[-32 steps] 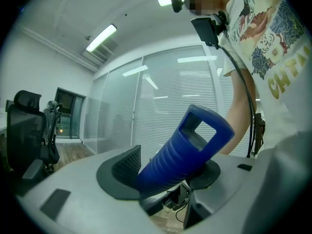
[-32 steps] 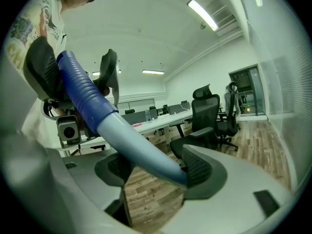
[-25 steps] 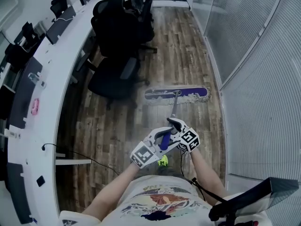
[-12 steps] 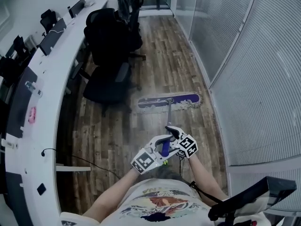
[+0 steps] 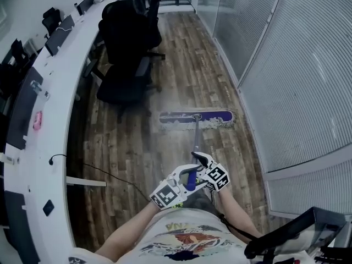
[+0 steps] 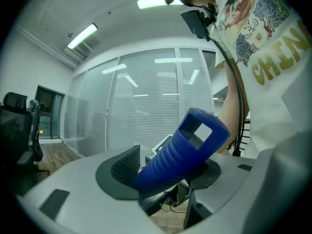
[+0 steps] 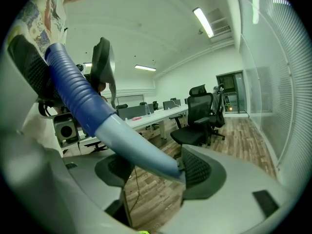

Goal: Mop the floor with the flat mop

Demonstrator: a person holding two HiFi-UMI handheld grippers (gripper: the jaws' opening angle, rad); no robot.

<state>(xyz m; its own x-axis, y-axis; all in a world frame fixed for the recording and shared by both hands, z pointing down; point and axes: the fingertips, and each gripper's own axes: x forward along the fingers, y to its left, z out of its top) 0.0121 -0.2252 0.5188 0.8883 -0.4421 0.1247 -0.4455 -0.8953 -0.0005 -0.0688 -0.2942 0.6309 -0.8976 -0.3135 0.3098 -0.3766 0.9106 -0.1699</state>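
Seen only by left gripper [image 6: 163, 177]: wide jaws, just eased wider, clamping mop handle [image 6: 181, 150] at its ribbed blue end; "CHIN" on shirt [image 6: 273, 62]. Paler shaft apparently clamped in right gripper [image 7: 151, 172]. Flat mop head [image 5: 196, 118] shown only from overhead.

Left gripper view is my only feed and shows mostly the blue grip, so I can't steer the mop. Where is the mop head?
Observer: The mop head lies flat on the wood floor, crosswise ahead of the person.
Operator: Anything close to it?
Observer: An office chair stands off its left end, apart from it.
Operator: What is the other hand doing?
Observer: The right gripper has its fingers on the pale pole, farther down than the blue grip.
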